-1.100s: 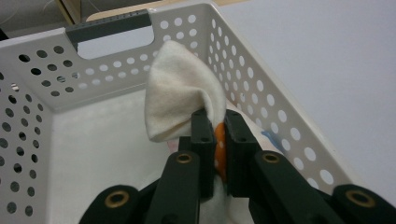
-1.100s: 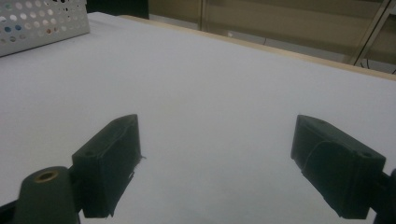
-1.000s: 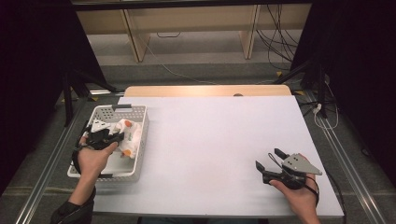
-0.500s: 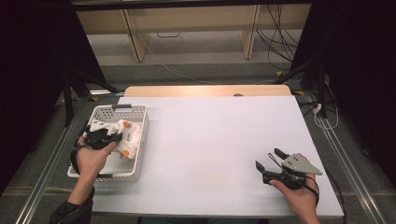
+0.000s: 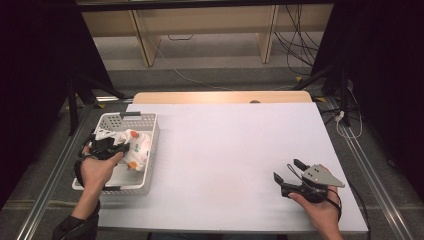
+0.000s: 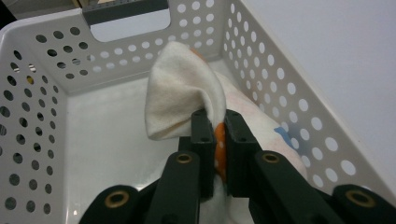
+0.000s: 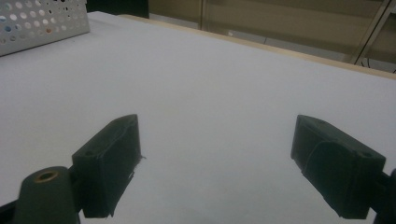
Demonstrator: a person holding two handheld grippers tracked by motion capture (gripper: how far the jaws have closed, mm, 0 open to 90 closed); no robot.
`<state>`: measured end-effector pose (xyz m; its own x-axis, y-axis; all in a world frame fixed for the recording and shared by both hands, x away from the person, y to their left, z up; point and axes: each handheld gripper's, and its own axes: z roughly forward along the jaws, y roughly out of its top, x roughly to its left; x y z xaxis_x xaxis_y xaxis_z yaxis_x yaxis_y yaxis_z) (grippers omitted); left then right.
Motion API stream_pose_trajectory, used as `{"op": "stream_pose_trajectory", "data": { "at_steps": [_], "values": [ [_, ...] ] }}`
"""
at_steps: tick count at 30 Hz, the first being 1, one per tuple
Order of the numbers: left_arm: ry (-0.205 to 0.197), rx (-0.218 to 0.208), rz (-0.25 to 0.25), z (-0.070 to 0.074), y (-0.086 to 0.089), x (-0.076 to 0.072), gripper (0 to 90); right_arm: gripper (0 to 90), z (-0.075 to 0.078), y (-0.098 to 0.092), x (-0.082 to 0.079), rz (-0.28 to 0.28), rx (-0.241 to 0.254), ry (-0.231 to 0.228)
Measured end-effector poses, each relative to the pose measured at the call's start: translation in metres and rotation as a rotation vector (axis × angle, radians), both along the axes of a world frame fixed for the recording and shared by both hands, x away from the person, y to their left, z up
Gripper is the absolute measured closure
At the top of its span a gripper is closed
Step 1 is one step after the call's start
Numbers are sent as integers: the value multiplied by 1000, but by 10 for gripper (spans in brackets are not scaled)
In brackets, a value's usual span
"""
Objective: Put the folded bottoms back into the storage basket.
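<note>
Left gripper [image 6: 215,126]: your jaws are pinched together on a raised fold of the cloth [image 6: 180,93], so the fabric is already caught between the pads.
Right gripper [image 7: 215,163]: your jaws stand wide apart with nothing between them, parked low over the bare table [image 5: 240,150], well apart from the basket [image 5: 150,131].
Cloth, place: it lies bunched inside the white perforated basket, toward the wall nearest the table's middle; in the high view the left gripper [image 5: 112,146] sits right over it.
Cloth, look: off-white, with orange patches and a small blue mark, soft and fuzzy where the fold stands up.
Weight: expect it to be very light; it should cost you no effort to lift.
Stiffness: limp, by the look of the drooping peak; it will likely sag and trail below the jaws, not hold a shape.
Grip: not slippery, judging by the napped surface; a pinch on a doubled fold such as you have should hold.
Fragility: nothing here looks breakable; a firm squeeze should do no harm.
Where to hold: stay on the thick fold near the top of the heap; a single thin edge could slide out.
Watch: a hanging end may drag on the basket rim as it comes up, and the light basket could shift with it.
</note>
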<state>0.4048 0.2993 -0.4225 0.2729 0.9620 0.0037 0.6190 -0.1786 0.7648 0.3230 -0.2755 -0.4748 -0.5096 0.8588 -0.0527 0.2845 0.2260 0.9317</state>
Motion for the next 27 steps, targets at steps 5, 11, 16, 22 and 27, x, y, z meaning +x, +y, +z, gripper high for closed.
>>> {"op": "stream_pose_trajectory", "data": {
  "at_steps": [5, 11, 16, 22, 27],
  "values": [
    [6, 5, 7, 0, 2, 1, 834, 165, -1, 1, 1, 1, 6, -5],
    [16, 15, 17, -2, 4, 4, 834, 165, -1, 1, 1, 1, 7, -3],
    [27, 33, 19, -3, 4, 6, 834, 165, -1, 1, 1, 0, 8, -4],
    [35, 59, 27, -6, 5, 9, 834, 165, -1, 1, 1, 1, 5, -3],
    [47, 78, 23, -8, 6, 12, 834, 165, -1, 1, 1, 0, 6, -2]
  ]
}}
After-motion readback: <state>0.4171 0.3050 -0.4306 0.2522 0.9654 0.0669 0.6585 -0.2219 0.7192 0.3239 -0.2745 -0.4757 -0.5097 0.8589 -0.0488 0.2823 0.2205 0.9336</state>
